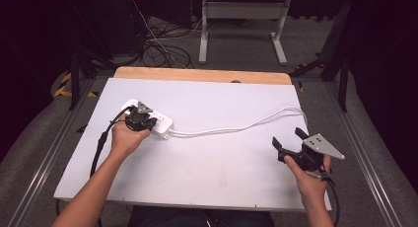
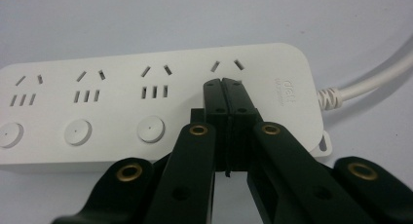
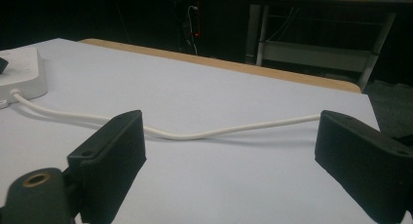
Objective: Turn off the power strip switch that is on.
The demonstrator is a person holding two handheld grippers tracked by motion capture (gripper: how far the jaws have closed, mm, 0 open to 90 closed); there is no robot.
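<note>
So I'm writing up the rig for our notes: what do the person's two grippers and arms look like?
Both are black two-jaw tools. The left gripper has flat black jaws on arms with brass-ringed rivet holes and a black cable trailing back. The right gripper has wide, blocky black pads, a grey three-cornered plate with small holes, and its own cable. The forearms are bare, no sleeves.

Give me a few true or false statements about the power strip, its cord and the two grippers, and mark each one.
1. The left gripper is shut, its tips over the power strip. True.
2. The right gripper is clamped on the white cord. False: it is open, and the cord lies beyond it.
3. Plugs fill the strip's sockets. False: the visible sockets are empty.
4. The strip lies on a white table. True.
</note>
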